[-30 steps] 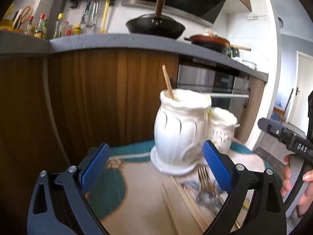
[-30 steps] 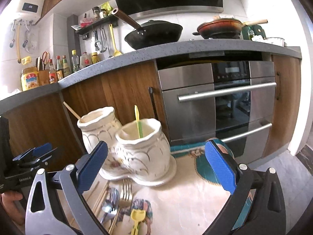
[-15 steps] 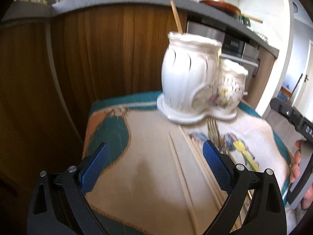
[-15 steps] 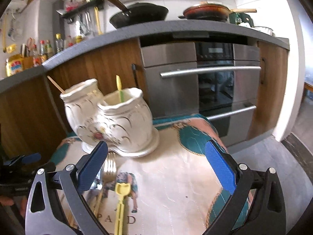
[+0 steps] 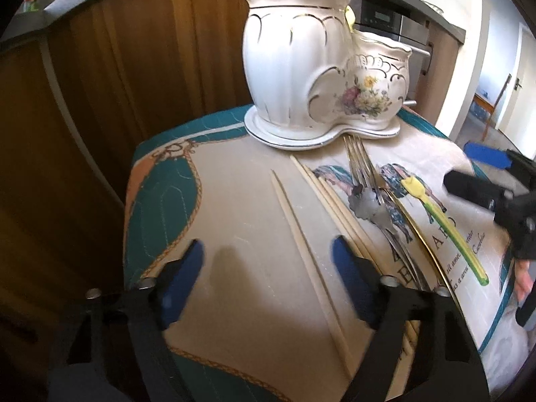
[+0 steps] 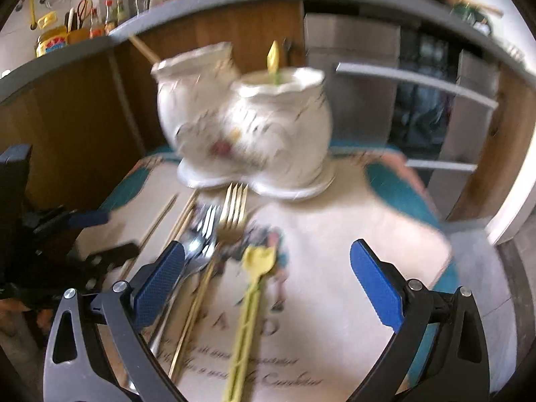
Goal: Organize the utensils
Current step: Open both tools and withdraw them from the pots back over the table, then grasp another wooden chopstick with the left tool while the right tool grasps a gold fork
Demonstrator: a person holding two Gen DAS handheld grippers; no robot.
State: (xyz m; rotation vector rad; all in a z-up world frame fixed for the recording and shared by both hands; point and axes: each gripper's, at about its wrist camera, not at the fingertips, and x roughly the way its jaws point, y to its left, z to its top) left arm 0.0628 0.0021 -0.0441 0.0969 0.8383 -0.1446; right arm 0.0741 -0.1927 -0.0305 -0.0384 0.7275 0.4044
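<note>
A white two-pot ceramic holder [image 5: 301, 67] [image 6: 241, 120] stands at the far end of a printed cloth; its tall pot holds a chopstick, its short pot a yellow utensil. On the cloth lie a lone wooden chopstick [image 5: 301, 244], several more chopsticks [image 5: 331, 201], silver forks [image 5: 368, 201], a gold fork [image 6: 231, 214] and a yellow plastic fork [image 5: 445, 227] [image 6: 249, 298]. My left gripper [image 5: 268, 268] hangs over the lone chopstick, jaws closing, pads clear of it. My right gripper [image 6: 268, 284] stands open above the yellow fork's handle.
The cloth [image 5: 234, 201] with its teal border covers a small table whose left and near edges drop off. Wooden cabinet doors [image 5: 134, 83] stand close behind the holder, an oven [image 6: 418, 100] to the right. Bottles [image 6: 100, 16] line the worktop above.
Both views have dipped toward the cloth and come closer to the utensils. The left jaws have narrowed. The right gripper now sits over the yellow fork.
</note>
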